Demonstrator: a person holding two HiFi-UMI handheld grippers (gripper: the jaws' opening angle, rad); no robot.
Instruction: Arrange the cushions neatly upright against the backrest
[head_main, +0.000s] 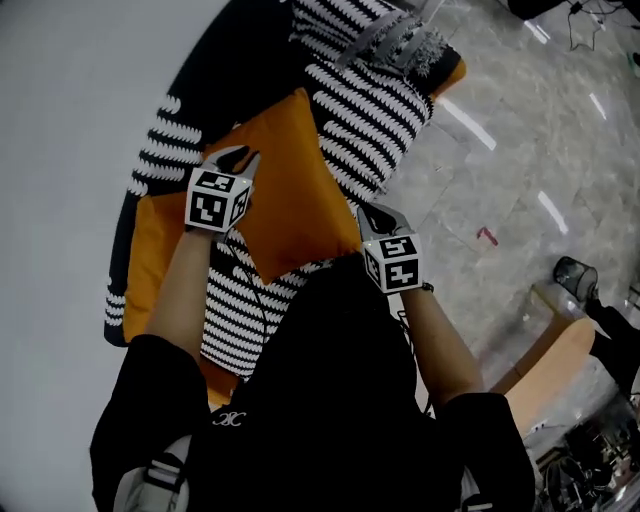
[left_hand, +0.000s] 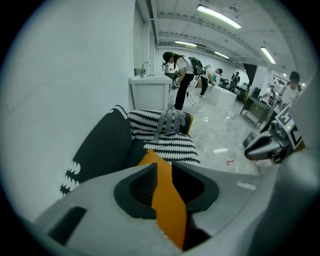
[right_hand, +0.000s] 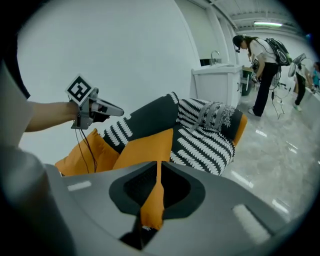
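An orange cushion (head_main: 290, 190) stands on its edge on the black-and-white sofa, leaning toward the dark backrest (head_main: 200, 100). My left gripper (head_main: 245, 160) holds its upper left corner; in the left gripper view the orange fabric (left_hand: 167, 200) fills the gap between the jaws of that gripper (left_hand: 162, 172). My right gripper (head_main: 378, 215) is shut on the lower right corner, where a thin fold of the orange cushion (right_hand: 145, 145) runs between its nearly closed jaws (right_hand: 158, 172). A second orange cushion (head_main: 150, 250) lies at the near end against the backrest.
Black-and-white striped cushions (head_main: 370, 110) and a grey patterned cushion (head_main: 400, 40) lie toward the sofa's far end. A white wall (head_main: 70, 150) runs behind the sofa. To the right is glossy floor with a wooden piece (head_main: 545, 360). People stand at a counter (left_hand: 150, 92) in the distance.
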